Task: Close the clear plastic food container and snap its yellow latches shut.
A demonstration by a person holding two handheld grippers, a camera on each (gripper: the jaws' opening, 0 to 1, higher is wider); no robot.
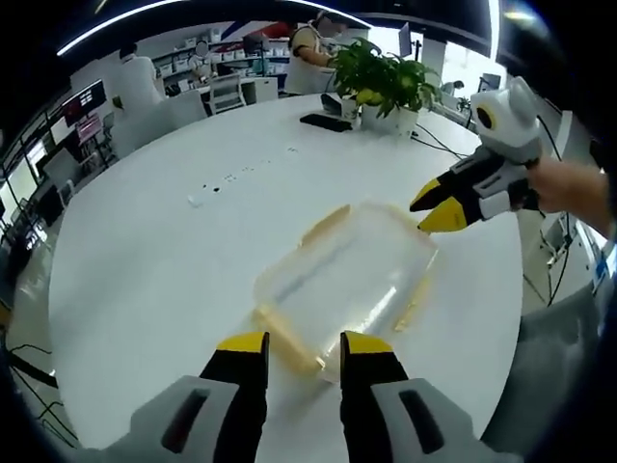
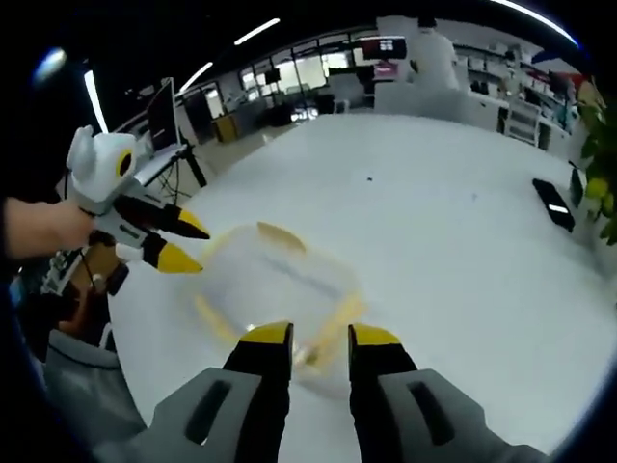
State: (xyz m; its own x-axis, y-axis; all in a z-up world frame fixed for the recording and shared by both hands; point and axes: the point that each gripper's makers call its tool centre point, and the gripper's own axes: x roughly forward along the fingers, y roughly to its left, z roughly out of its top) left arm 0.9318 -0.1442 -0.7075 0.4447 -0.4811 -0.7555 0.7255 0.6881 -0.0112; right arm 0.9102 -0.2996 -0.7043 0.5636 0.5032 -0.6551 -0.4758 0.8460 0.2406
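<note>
Lying on white round table (image 1: 145, 280), clear food container (image 1: 342, 285) with lid down, long axis running away from left gripper (image 1: 303, 347). Near-end yellow latch (image 1: 287, 340) just ahead of parted, empty fingers. Right gripper (image 1: 436, 207) at far corner, fingers slightly apart, empty.

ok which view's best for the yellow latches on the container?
Left gripper view: the container is sharp there, with yellow latches distinct along its edges. In the right gripper view it's motion-blurred, latches smeared.

Clear yellow-latched container (image 1: 345, 285), lid on
</note>
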